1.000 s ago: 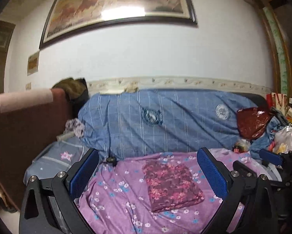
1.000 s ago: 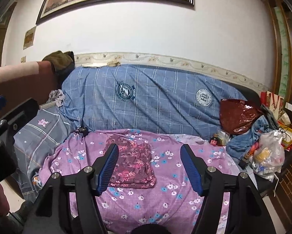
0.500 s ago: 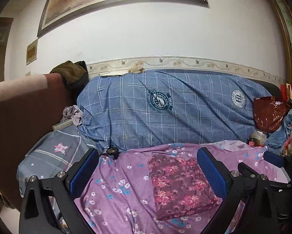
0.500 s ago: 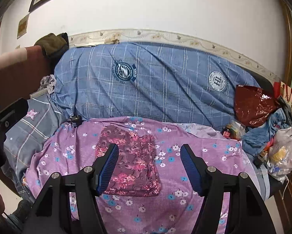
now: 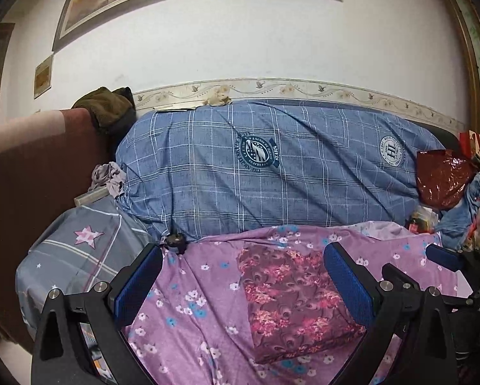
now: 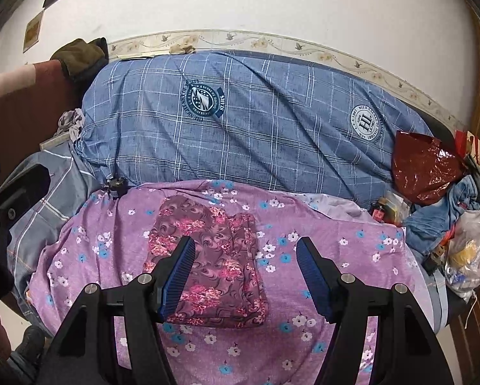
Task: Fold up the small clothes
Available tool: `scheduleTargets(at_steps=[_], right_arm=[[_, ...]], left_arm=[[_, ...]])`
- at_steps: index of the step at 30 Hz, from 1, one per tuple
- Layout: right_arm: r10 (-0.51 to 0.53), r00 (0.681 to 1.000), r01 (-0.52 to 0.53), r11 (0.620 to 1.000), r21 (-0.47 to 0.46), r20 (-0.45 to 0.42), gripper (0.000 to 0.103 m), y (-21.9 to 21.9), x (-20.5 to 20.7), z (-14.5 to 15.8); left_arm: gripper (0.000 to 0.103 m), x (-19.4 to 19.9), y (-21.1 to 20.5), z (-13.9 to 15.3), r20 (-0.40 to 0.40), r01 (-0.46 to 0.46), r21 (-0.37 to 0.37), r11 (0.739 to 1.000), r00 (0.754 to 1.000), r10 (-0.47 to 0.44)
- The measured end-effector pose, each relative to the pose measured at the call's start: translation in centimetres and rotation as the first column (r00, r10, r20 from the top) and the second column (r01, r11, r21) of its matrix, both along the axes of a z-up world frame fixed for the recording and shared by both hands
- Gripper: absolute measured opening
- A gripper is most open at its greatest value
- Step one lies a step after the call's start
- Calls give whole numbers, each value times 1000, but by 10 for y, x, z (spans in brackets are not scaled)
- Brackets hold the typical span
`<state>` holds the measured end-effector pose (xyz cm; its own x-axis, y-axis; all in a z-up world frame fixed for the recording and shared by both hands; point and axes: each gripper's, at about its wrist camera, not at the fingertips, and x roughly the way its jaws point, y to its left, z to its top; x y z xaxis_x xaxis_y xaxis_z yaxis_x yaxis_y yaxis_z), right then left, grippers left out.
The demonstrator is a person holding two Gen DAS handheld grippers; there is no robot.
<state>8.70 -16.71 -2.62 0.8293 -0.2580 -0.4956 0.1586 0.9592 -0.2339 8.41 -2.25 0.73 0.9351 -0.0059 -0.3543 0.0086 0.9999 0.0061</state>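
Centre of frame, on purple floral sheet [image 6: 336, 243] — one folded maroon floral garment [image 6: 217, 266], flat. Two grippers: right gripper [image 6: 244, 276] jaws apart, empty; left gripper [image 5: 243, 288] jaws apart, empty. Right edge — clear plastic bag [image 6: 471, 256], contents indistinct; red bag [image 6: 423, 166] crumpled.

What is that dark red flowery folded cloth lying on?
The folded floral cloth lies flat on a purple sheet printed with small white and blue flowers. Whatever is under that sheet, mattress or cushion, is covered and cannot be seen.
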Motion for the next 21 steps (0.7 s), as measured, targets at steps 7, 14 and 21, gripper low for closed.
scheduleTargets(at_steps=[7, 14, 21], right_arm=[[4, 1000, -4, 1000, -24, 19, 67, 14, -13, 8], [14, 999, -12, 999, -50, 32, 67, 24, -21, 16], [14, 999, -12, 999, -52, 31, 67, 23, -12, 15]], left_arm=[[102, -17, 6, 0, 14, 0, -13, 1000, 1000, 1], [102, -31, 13, 5, 41, 0, -46, 999, 999, 2], [102, -18, 9, -2, 39, 5, -36, 999, 999, -4]])
